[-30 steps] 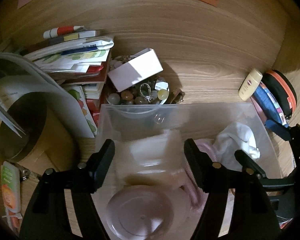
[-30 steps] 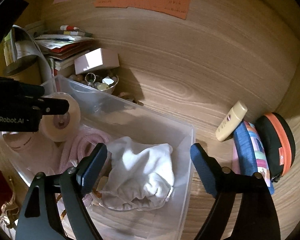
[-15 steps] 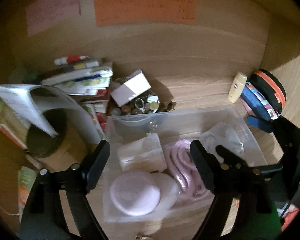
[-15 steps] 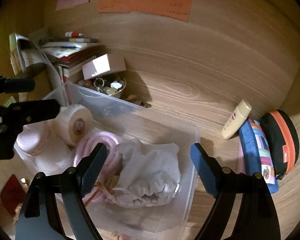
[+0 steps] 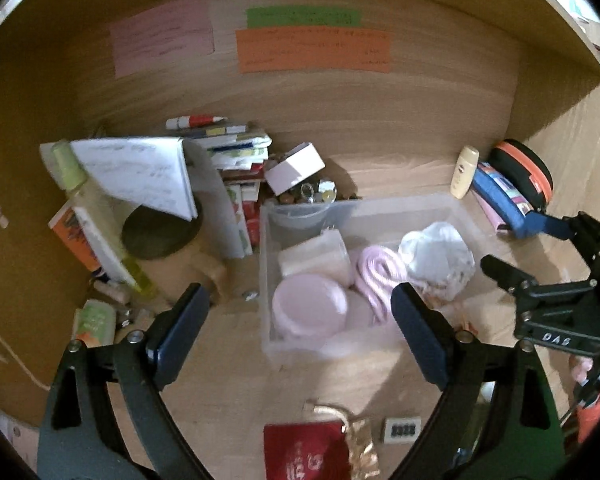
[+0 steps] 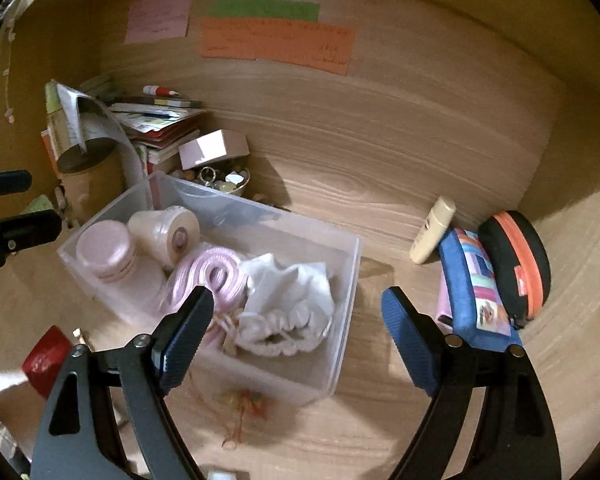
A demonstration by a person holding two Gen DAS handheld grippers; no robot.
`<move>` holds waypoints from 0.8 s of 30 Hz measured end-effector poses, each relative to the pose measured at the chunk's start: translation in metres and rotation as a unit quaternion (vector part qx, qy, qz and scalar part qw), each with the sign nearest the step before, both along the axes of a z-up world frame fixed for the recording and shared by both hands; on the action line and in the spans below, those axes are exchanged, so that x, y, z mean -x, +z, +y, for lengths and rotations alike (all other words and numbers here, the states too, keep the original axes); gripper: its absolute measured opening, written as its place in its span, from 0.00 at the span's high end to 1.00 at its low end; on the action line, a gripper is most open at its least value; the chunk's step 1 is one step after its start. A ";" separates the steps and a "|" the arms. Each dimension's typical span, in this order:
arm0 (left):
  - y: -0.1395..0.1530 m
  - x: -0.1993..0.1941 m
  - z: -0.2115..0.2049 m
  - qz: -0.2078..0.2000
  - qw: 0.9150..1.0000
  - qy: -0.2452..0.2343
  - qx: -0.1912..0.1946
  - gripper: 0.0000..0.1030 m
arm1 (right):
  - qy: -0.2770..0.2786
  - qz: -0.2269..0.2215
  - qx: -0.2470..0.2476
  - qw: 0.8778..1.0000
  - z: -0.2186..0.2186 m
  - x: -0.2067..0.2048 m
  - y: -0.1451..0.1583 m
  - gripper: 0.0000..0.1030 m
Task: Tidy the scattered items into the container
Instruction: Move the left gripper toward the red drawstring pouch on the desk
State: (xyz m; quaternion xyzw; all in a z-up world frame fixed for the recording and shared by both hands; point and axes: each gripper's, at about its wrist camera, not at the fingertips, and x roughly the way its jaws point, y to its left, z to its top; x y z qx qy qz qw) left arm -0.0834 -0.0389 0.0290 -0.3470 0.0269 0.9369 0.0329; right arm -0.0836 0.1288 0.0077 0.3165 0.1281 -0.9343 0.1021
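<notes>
Left tongs: we see the jaws spread wide, having just been opening; nothing sits between the pads, which hang above the tabletop near the bin's front corner.
Right tongs: we note them wide open too and empty, hovering over the right end of the bin.
Container: a clear plastic bin on the tabletop, at centre in both views.
Inside the bin: we count a pink round lidded jar at the left end, a cream jar lying on its side just beside it, a pink coiled cord in the middle, and a white gathered cloth at the right end.
Loose, 6 o'clock of bin: a red pouch with gold trim, lying on the tabletop below the left tongs.
Loose, 2 o'clock of bin: a cream bottle, touching a blue pencil case; a black-and-orange zip case leans just beyond.
Loose, 11 o'clock of bin: a bowl of small trinkets with a white box on top, beside stacked books.
</notes>
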 end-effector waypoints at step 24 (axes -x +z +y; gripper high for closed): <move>-0.090 -0.064 -0.014 -0.119 0.993 -0.004 -0.006 0.09 | -0.012 -0.062 -0.004 0.998 0.040 -0.045 -0.049 0.18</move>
